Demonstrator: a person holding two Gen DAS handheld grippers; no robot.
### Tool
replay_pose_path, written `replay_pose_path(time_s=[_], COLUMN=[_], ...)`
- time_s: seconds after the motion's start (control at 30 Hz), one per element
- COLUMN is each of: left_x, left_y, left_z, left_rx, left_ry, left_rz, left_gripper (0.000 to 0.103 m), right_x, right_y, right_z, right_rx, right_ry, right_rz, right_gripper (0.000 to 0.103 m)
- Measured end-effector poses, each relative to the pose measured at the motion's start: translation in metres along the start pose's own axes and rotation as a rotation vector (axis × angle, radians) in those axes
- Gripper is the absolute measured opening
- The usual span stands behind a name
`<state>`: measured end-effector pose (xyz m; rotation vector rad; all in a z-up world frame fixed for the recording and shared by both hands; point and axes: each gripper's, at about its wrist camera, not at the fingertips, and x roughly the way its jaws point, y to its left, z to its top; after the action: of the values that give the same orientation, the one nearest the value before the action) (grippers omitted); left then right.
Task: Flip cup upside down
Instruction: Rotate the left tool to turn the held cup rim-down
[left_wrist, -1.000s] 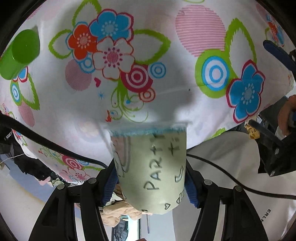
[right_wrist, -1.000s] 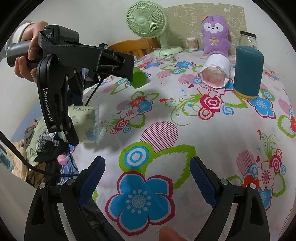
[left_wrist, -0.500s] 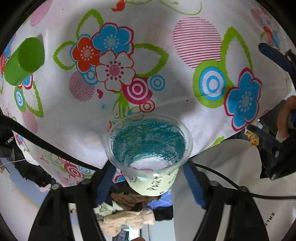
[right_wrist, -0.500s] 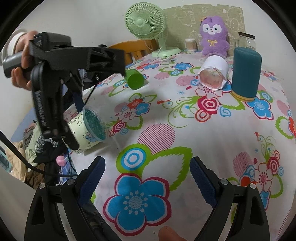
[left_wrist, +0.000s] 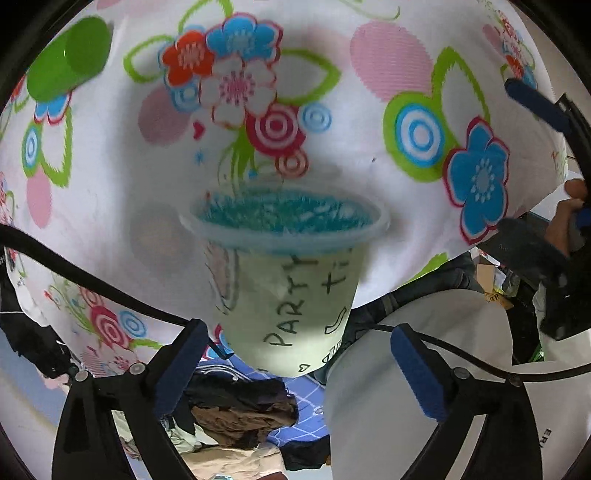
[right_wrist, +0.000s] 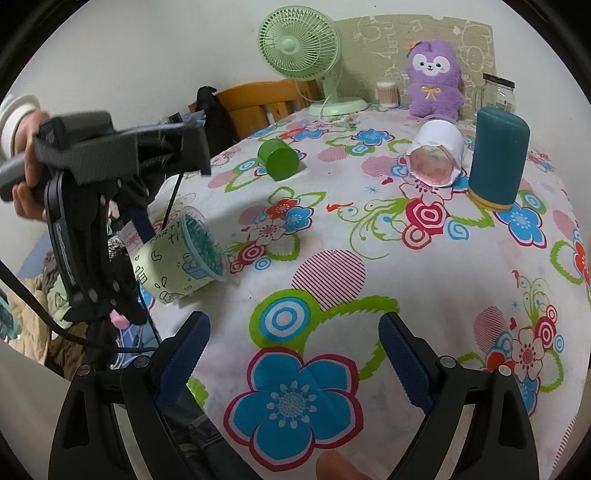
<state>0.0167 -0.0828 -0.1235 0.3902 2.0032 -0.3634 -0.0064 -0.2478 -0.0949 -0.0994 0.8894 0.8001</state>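
A pale green paper cup (left_wrist: 291, 288) marked "PARTY", blue inside, lies tilted at the table's near left edge, mouth toward the table centre; it also shows in the right wrist view (right_wrist: 181, 258). My left gripper (left_wrist: 295, 362) is open, its blue pads (left_wrist: 181, 365) apart from the cup's sides, base of the cup between them. In the right wrist view the left gripper (right_wrist: 110, 280) sits just left of the cup. My right gripper (right_wrist: 291, 354) is open and empty over the front of the flowered tablecloth (right_wrist: 424, 266).
A green cup (right_wrist: 279, 158) and a white cup (right_wrist: 436, 155) lie on their sides further back. A dark teal cylinder (right_wrist: 498, 162) stands at the right. A fan (right_wrist: 303, 48), a purple plush (right_wrist: 434, 79), a jar (right_wrist: 496, 94) and a wooden chair (right_wrist: 258, 103) are behind.
The left gripper has opened and let go of the cup, which now rests tilted on the table edge. The cup swung from upright-held to mouth-forward. The right gripper stayed still.
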Motion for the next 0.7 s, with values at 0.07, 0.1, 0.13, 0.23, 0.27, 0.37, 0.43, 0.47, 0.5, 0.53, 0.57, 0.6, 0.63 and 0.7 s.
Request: replay_pose_path(time_s=[0.07, 0.1, 0.13, 0.23, 0.27, 0.37, 0.43, 0.47, 0.5, 0.53, 0.57, 0.6, 0.63, 0.7], left_x=[0.002, 0.001, 0.001, 0.003, 0.004, 0.004, 0.001, -0.002, -0.005, -0.007, -0.008, -0.009, -0.008, -0.006], left_y=[0.001, 0.002, 0.002, 0.003, 0.005, 0.008, 0.007, 0.007, 0.007, 0.007, 0.007, 0.007, 0.007, 0.005], left_z=[0.001, 0.002, 0.001, 0.002, 0.002, 0.004, 0.004, 0.004, 0.005, 0.006, 0.007, 0.008, 0.008, 0.009], left_rx=[0.002, 0.002, 0.002, -0.001, -0.002, -0.011, -0.015, -0.016, -0.016, -0.015, -0.014, -0.016, -0.019, -0.023], left_ry=[-0.016, -0.028, -0.041, -0.053, -0.051, -0.035, -0.026, -0.024, -0.024, -0.025, -0.026, -0.026, -0.028, -0.032], left_rz=[0.003, 0.004, 0.005, -0.001, -0.001, -0.006, -0.013, -0.015, -0.014, -0.012, -0.012, -0.015, -0.018, -0.022], left_gripper=[0.092, 0.088, 0.084, 0.068, 0.065, 0.058, 0.058, 0.058, 0.058, 0.058, 0.058, 0.058, 0.059, 0.060], right_x=[0.000, 0.000, 0.000, 0.001, 0.001, 0.002, 0.002, 0.002, 0.003, 0.003, 0.004, 0.004, 0.004, 0.002], right_y=[0.001, 0.002, 0.003, 0.004, 0.004, 0.003, 0.002, 0.002, 0.001, 0.001, 0.001, 0.001, 0.001, 0.000], right_z=[0.000, 0.000, 0.000, -0.001, -0.001, -0.001, -0.001, -0.002, -0.002, -0.002, -0.002, -0.003, -0.003, -0.004], right_rx=[-0.001, -0.002, -0.004, -0.009, -0.009, -0.004, -0.001, 0.000, 0.000, 0.000, 0.000, 0.001, 0.001, 0.002], right_ry=[0.001, 0.003, 0.004, 0.005, 0.004, 0.001, -0.001, -0.001, -0.002, -0.002, -0.002, -0.002, -0.002, -0.002], right_rz=[0.000, 0.000, 0.001, 0.001, 0.000, 0.005, 0.008, 0.011, 0.014, 0.016, 0.016, 0.017, 0.017, 0.016], right_gripper=[0.094, 0.094, 0.094, 0.094, 0.094, 0.094, 0.094, 0.094, 0.094, 0.094, 0.094, 0.094, 0.094, 0.094])
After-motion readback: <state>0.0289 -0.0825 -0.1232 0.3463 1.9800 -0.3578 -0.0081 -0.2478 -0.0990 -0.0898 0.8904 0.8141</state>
